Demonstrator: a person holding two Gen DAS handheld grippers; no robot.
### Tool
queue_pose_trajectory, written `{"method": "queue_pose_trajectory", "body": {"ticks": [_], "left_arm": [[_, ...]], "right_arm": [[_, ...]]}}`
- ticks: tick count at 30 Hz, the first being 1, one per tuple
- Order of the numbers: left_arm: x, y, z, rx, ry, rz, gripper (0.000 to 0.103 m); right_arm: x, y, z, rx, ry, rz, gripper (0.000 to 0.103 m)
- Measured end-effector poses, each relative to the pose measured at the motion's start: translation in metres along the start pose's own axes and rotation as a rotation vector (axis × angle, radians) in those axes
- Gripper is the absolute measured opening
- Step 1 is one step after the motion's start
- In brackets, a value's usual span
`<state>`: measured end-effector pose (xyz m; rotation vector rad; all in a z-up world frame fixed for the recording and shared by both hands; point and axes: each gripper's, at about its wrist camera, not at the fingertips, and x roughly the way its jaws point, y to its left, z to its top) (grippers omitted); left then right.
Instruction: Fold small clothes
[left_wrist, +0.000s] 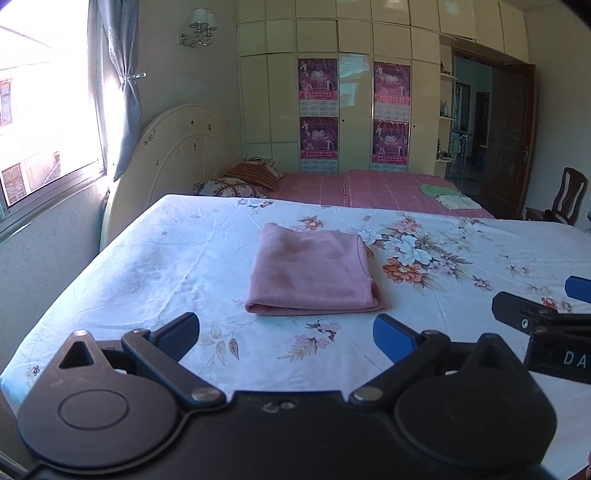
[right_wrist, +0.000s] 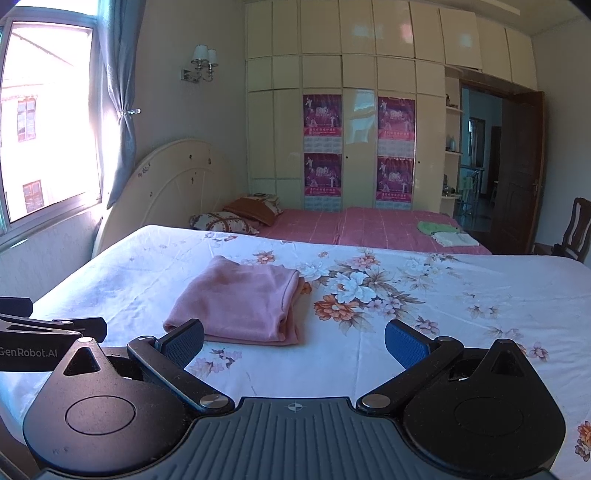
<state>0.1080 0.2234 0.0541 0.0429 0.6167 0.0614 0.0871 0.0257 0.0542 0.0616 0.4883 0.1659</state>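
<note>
Pink cloth (left_wrist: 312, 273) lies folded in neat rectangle on floral bedsheet (left_wrist: 147, 266), near middle of bed, flat, edges stacked. Left hand-held gripper (left_wrist: 286, 334) hovers just short of cloth, fingers spread wide, holding nothing. Right hand-held gripper (right_wrist: 293, 341) likewise spread and empty, its left finger overlapping cloth's near corner in view. Judgement: fold looks complete, both grippers clear.

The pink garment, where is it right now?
The pink garment lies folded on the floral sheet, ahead of both open grippers and left of the big flower print.
</note>
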Motion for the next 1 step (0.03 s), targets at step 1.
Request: {"method": "queue_pose_trajectory", "body": {"ticks": [1], "left_arm": [[0.0061, -0.0002, 0.0006, 0.002, 0.01, 0.0, 0.102]], "right_arm": [[0.0027, -0.0005, -0.0009, 0.001, 0.005, -0.002, 0.103]]}}
